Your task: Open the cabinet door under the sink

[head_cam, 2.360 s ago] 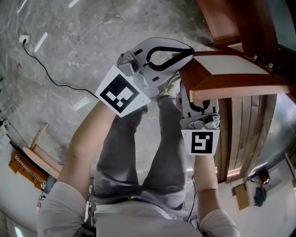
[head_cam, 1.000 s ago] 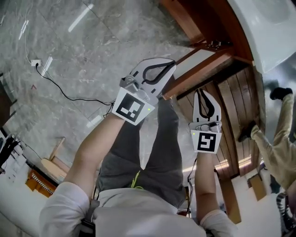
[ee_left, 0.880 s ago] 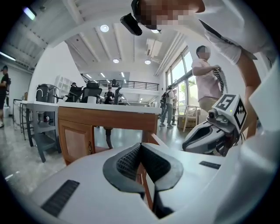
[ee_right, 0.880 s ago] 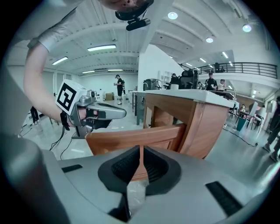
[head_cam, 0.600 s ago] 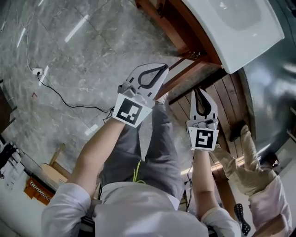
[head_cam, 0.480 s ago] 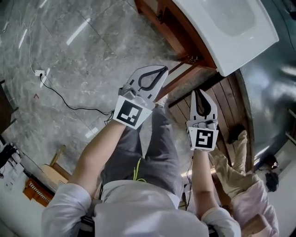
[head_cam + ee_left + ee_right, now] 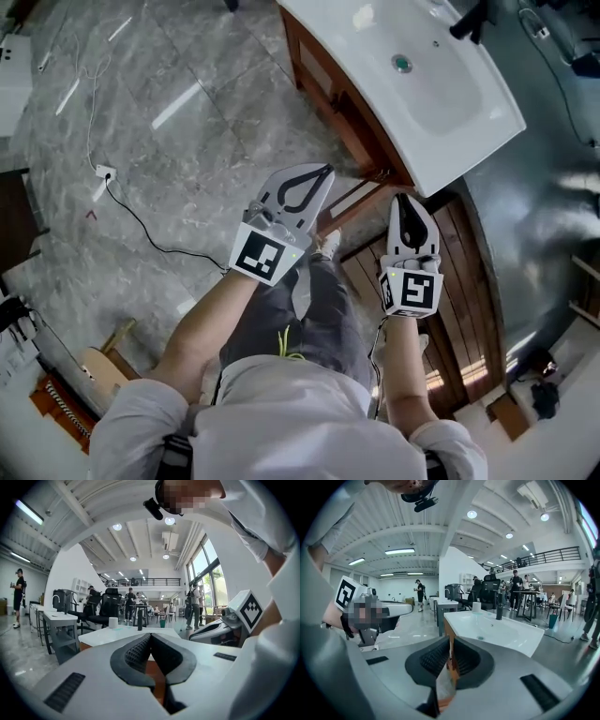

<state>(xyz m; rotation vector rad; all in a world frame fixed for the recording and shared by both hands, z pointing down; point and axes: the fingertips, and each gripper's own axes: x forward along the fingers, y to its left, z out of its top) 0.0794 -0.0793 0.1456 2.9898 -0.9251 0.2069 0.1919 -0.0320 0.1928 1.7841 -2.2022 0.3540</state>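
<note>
Both pairs of jaws are pressed together, holding nothing. The left gripper (image 7: 323, 174) and right gripper (image 7: 405, 201) hang clear of the woodwork. The view has risen since a moment ago, so the whole white sink (image 7: 356, 47) now shows. Beneath it, the cabinet door (image 7: 361, 192) stands swung outward, so the opening looks done.

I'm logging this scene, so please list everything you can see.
sink: one, white, top right
faucet: one, black, sink's far edge
cabinet: one, red-brown wood, under the sink
cabinet door: one, red-brown frame, open, between the tongs
cable: one, black, on the grey floor, left
socket block: one, white, at the cable's end
left tongs: one, white, shut, empty
right tongs: one, white, shut, empty
trousers: grey, bottom centre
</note>
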